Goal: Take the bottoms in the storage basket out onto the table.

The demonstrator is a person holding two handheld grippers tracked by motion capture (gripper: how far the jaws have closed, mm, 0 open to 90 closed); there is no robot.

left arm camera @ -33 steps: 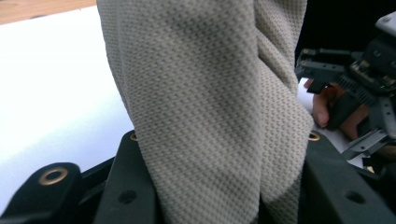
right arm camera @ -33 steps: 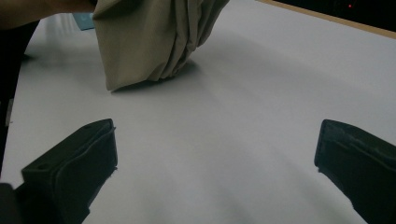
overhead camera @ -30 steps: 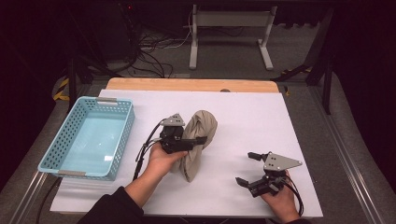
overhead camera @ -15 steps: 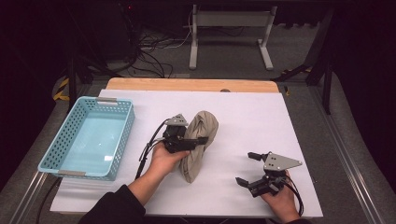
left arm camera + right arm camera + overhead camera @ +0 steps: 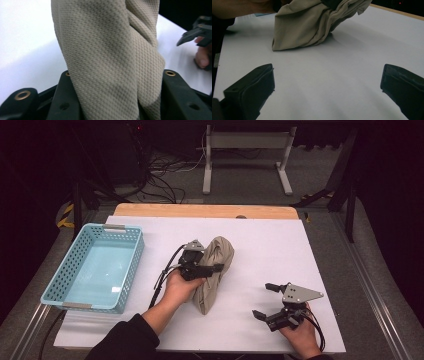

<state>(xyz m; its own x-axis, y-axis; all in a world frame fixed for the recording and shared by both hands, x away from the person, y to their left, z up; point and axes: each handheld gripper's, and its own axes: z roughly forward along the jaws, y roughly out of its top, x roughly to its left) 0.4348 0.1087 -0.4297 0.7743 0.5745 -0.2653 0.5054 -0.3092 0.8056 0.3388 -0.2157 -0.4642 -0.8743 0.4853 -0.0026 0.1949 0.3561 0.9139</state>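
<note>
Bunching between left tool point(image 5: 216, 268) jaws, beige cloth point(image 5: 212, 277), jaws just easing apart

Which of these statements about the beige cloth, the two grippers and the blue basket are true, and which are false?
1. The left gripper has the beige cloth between its jaws. True.
2. The cloth lies inside the blue basket. False: it is on the white table, right of the basket.
3. The right gripper is open, holding nothing. True.
4. The basket holds a folded towel. False: it is empty.
</note>
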